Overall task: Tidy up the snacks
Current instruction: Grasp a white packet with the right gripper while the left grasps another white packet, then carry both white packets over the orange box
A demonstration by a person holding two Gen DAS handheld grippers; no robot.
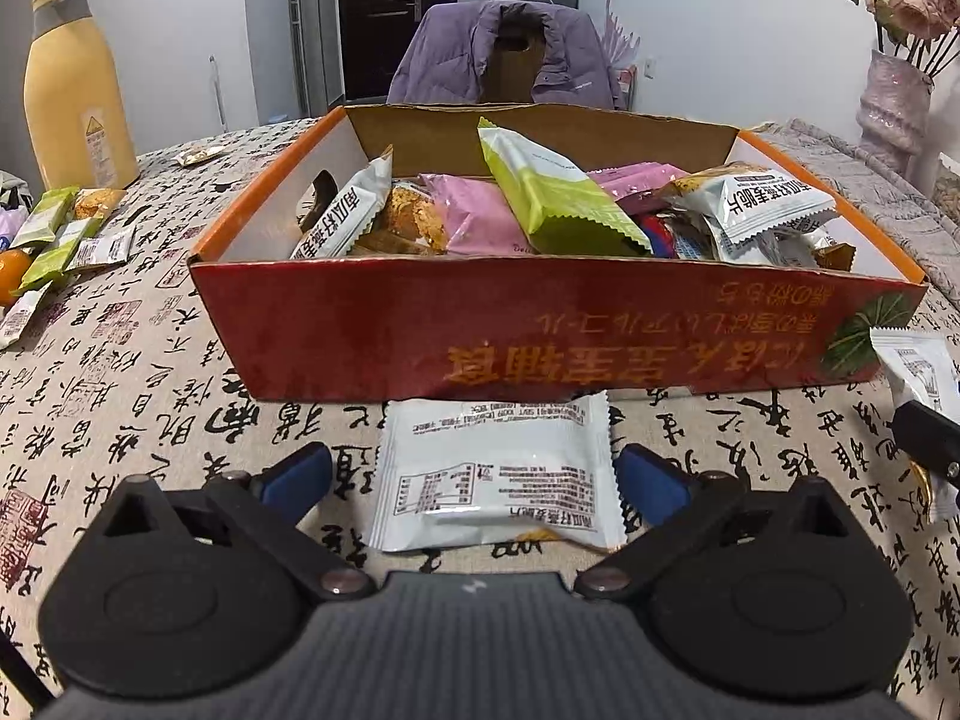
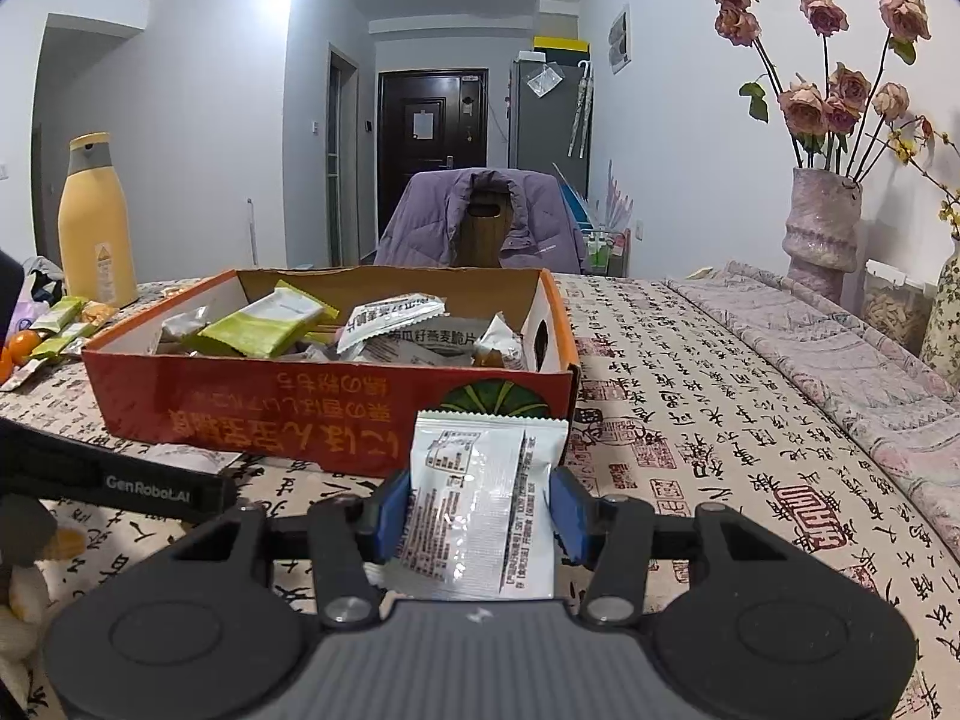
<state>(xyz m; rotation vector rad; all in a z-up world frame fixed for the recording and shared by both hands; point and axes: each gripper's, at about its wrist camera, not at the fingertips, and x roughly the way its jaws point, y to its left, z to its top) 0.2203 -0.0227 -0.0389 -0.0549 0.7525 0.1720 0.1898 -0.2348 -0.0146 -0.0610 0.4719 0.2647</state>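
Note:
A red cardboard box [image 1: 540, 336] with an orange rim holds several snack packets, a green one [image 1: 558, 198] on top. It also shows in the right wrist view [image 2: 240, 408]. My left gripper [image 1: 474, 474] is open, its blue pads on either side of a white snack packet [image 1: 498, 474] lying flat on the tablecloth in front of the box. My right gripper [image 2: 480, 516] is shut on another white packet [image 2: 480, 504], held upright in front of the box's right corner. That packet shows at the right edge of the left wrist view [image 1: 918, 372].
Loose green and white packets [image 1: 66, 240] and an orange [image 1: 12, 276] lie at the left, beside a yellow bottle [image 1: 78, 90]. A vase of dried roses [image 2: 822, 228] stands at the far right. A chair with a purple jacket [image 2: 480, 222] is behind the table.

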